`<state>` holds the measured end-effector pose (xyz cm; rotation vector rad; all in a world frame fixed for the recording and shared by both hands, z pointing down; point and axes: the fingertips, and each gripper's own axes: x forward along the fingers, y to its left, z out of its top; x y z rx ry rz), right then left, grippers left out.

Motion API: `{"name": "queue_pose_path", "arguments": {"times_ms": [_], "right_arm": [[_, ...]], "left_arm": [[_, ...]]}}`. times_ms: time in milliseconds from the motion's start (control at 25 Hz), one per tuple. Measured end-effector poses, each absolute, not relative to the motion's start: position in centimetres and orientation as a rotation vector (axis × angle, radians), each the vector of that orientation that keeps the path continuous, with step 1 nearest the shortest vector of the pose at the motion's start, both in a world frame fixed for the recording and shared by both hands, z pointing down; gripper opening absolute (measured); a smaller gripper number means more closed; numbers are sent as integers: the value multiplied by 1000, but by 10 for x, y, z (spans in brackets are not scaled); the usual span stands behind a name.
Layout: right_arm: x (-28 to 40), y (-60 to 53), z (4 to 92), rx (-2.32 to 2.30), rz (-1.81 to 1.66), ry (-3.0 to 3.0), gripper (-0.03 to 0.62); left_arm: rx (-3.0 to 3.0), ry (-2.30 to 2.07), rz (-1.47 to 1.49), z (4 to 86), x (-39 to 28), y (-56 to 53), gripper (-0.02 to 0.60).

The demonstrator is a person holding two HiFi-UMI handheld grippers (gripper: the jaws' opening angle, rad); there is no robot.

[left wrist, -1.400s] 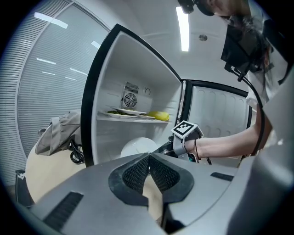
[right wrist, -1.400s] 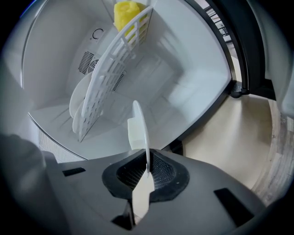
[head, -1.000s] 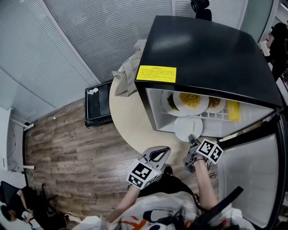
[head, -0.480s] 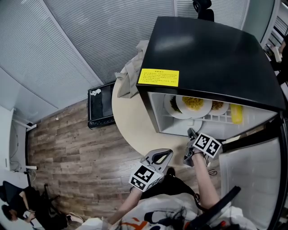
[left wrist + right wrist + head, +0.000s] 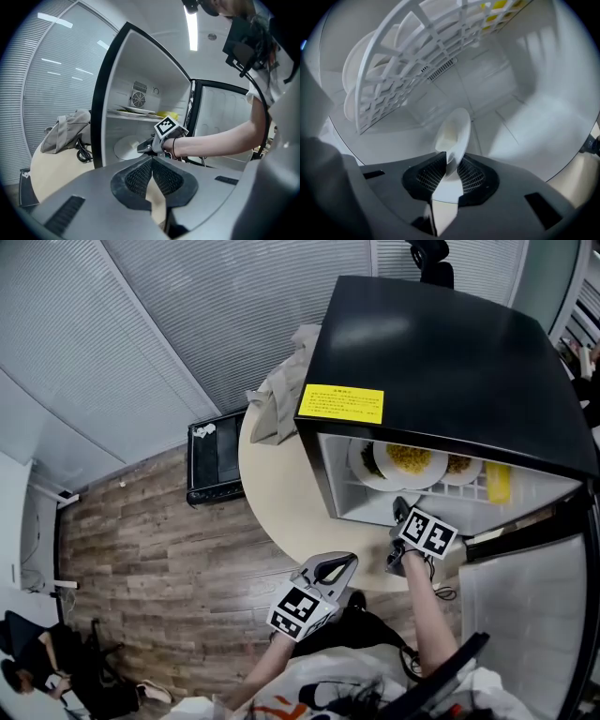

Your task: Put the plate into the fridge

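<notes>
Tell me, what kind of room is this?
Probably an office or meeting room. Slatted blinds cover the big windows, and a small black fridge sits on a round table over a wood floor.

Grey slatted blinds [image 5: 187, 324] cover the walls. The floor [image 5: 141, 540] is wood plank. A round beige table [image 5: 277, 493] stands near the blinds, with a grey bag [image 5: 286, 381] and a black cable [image 5: 83, 152] on it. A black box [image 5: 216, 457] sits on the floor beside the table. A strip light [image 5: 191, 26] glows overhead.
</notes>
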<state>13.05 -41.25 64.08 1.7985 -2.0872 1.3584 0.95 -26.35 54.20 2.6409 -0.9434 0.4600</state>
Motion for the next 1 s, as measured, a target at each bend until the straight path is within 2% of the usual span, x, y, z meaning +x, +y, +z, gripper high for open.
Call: {"name": "queue_pose_path", "arguments": {"times_ms": [360, 1000], "right_arm": [[135, -416, 644, 1759, 1083, -2078, 130], [142, -419, 653, 1775, 906, -1989, 224]], "left_arm": [[2641, -949, 462, 542, 8, -264, 11], [2636, -979, 463, 541, 0, -270, 12]]}}
